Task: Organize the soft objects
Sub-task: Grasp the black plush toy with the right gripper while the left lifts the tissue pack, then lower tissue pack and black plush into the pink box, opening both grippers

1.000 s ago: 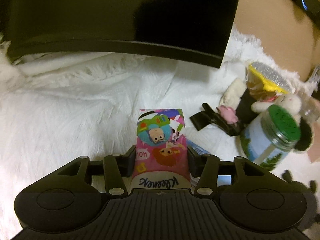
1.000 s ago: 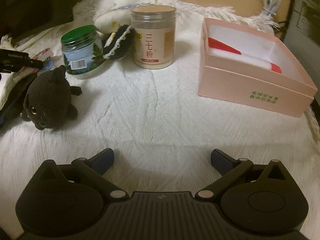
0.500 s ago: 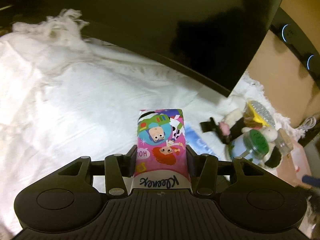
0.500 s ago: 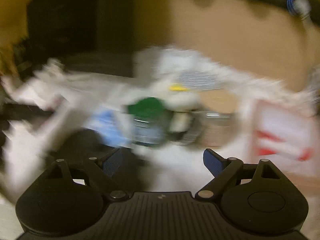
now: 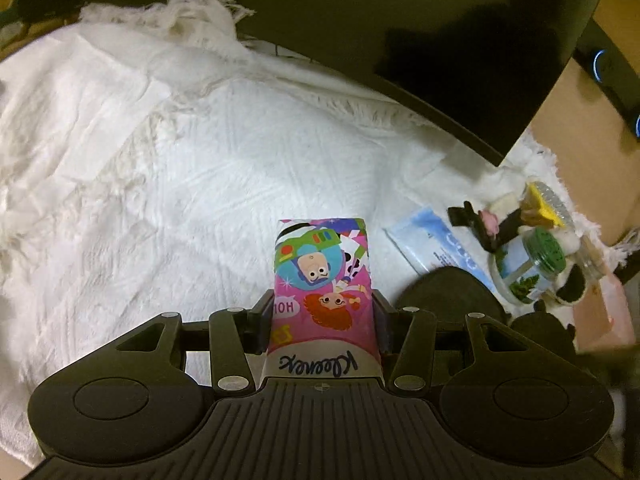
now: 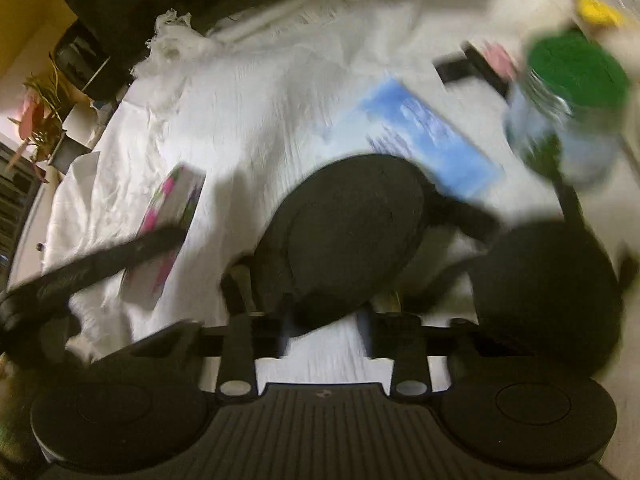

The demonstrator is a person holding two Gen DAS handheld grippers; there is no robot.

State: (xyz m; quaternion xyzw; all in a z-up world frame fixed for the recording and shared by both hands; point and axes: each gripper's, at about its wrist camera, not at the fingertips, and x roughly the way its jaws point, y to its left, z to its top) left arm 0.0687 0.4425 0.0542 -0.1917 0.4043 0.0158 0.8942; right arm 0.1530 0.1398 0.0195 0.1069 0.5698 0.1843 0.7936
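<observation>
Left gripper [image 5: 323, 316]: jaws clamped on a small pink cartoon-printed Kleenex tissue pack [image 5: 323, 284], held upright between the pads above the white tasselled textured cloth [image 5: 168, 168] that covers the desk.

Right gripper [image 6: 325, 332]: jaws closing, narrow; a black plush toy [image 6: 340, 232] lies between and just ahead of the fingers. Motion blur hides whether the pads press on it.

Pale blue flat soft packet [image 5: 436, 244]: lying on the cloth toward its right edge, partly overlapped by the black plush toy [image 5: 444, 292].

Clear jar with green perforated lid [image 5: 532, 260]: near the right edge of the cloth, tilted in the left view, beside a white-and-black plush figure [image 5: 570, 276].

Black clip with pink flower [image 5: 480, 220]: just behind the jar, beside a yellow-and-silver item [image 5: 544, 204] too small to identify.

Large black flat panel [image 5: 400, 20]: along the far edge of the cloth.

Potted plant [image 6: 40, 120]: off the desk's left side, in the right view.
</observation>
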